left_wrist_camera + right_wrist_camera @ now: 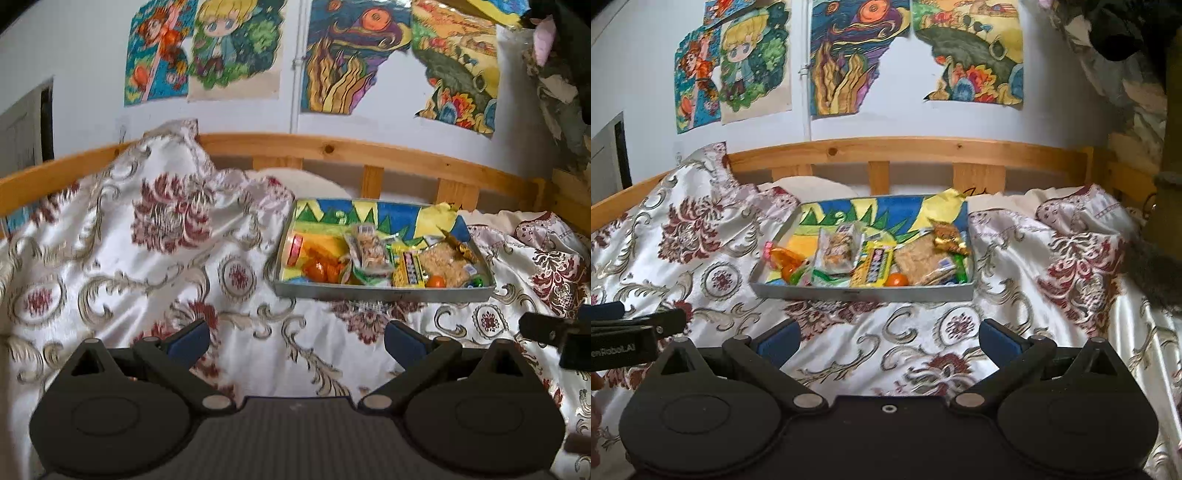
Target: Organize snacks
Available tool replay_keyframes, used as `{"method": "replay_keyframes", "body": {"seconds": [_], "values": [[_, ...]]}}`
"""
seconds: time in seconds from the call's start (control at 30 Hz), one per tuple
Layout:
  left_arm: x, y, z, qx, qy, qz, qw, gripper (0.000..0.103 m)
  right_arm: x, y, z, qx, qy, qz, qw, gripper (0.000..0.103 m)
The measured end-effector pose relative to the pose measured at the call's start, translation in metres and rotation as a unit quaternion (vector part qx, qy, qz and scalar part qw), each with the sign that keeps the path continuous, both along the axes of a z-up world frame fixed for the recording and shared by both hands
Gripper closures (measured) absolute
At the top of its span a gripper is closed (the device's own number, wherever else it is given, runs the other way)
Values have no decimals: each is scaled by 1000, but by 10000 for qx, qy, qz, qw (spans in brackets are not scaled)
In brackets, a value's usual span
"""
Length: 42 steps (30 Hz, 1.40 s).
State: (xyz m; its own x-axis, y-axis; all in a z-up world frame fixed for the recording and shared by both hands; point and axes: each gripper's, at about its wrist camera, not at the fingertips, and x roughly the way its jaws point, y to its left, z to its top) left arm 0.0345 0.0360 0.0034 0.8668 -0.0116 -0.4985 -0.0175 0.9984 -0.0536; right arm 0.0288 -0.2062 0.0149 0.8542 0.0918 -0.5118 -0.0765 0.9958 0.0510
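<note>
A shallow grey tray [380,292] [864,294] with a colourful painted lining lies on the bed and holds several wrapped snacks. Among them are an orange wrapped sweet [323,269] [790,260], a clear pack of biscuits [369,249] [837,247], a yellow candy pack [408,271] [873,267], a crumbly bar in clear wrap [448,264] [919,260] and a small orange fruit [436,282] [898,280]. My left gripper [295,341] is open and empty, short of the tray and to its left. My right gripper [888,339] is open and empty, in front of the tray.
The bed is covered by a white quilt [147,258] [1052,277] with red and gold ornaments, bunched up at the left. A wooden bed rail [332,149] [905,147] runs behind the tray, with drawings on the wall above. The other gripper shows at each view's edge.
</note>
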Motion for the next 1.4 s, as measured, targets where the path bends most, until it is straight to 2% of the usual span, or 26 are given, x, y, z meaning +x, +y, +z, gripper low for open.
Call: {"method": "replay_keyframes", "body": {"seconds": [0.2, 0.57, 0.8, 1.4], "values": [[3, 7, -10, -33, 23, 116, 9999, 1, 1, 10, -12, -49, 14, 91, 9999, 1], [14, 8, -31, -7, 266, 170, 9995, 1, 8, 3, -33, -21, 82, -174, 9998, 1], [15, 7, -34, 26, 264, 149, 9995, 1, 9, 2, -35, -20, -32, -219, 9998, 1], [14, 7, -33, 36, 271, 103, 9996, 1, 9, 3, -36, 2, 14, -213, 9998, 1]]}}
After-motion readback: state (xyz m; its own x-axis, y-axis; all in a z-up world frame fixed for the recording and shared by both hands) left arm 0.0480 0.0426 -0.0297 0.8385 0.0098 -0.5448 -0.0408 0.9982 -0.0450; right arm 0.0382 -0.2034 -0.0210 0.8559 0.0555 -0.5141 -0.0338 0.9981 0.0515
